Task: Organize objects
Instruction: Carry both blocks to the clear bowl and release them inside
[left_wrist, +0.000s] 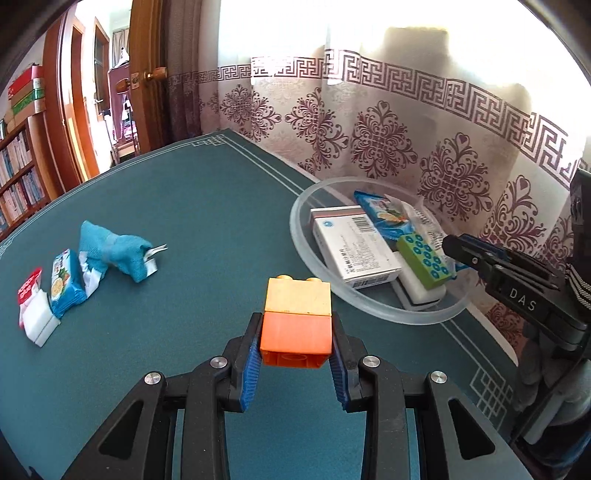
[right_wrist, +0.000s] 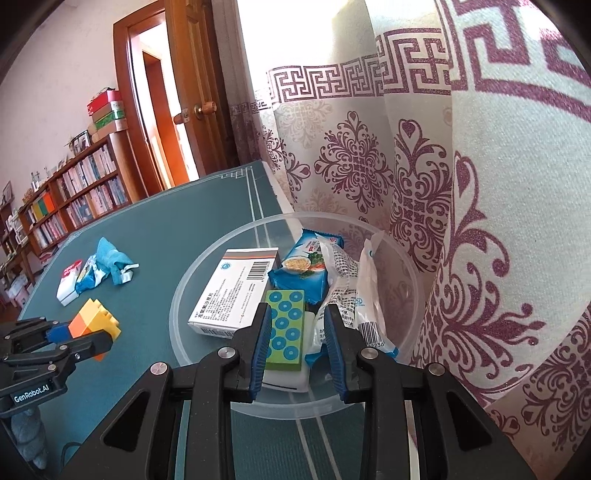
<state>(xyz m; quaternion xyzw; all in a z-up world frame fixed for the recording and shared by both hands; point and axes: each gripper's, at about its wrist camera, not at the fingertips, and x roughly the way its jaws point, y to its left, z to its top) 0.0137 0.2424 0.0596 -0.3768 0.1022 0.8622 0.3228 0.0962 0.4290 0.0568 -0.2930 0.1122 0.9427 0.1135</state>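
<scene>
Left gripper (left_wrist: 295, 341) fingers (left_wrist: 252, 360) clamped on orange-and-yellow block stack (left_wrist: 297, 319), lifted off green surface (left_wrist: 184, 221), just short of clear bowl (left_wrist: 369, 301); likely next to drop in; right gripper (right_wrist: 295, 341) fingers (right_wrist: 260, 345) parted, hanging over bowl rim, green dotted block (right_wrist: 286, 328) between them, contact unclear; probably just let go. Bowl contents: white medicine box (right_wrist: 236, 291), blue snack packet (right_wrist: 301, 267), clear printed pouches (right_wrist: 343, 288), white block under green one. Left outside, well apart from bowl: red-white box (left_wrist: 31, 312), second blue snack packet (left_wrist: 64, 282), teal cloth (left_wrist: 110, 249); roughly half sorted, by judgement.
</scene>
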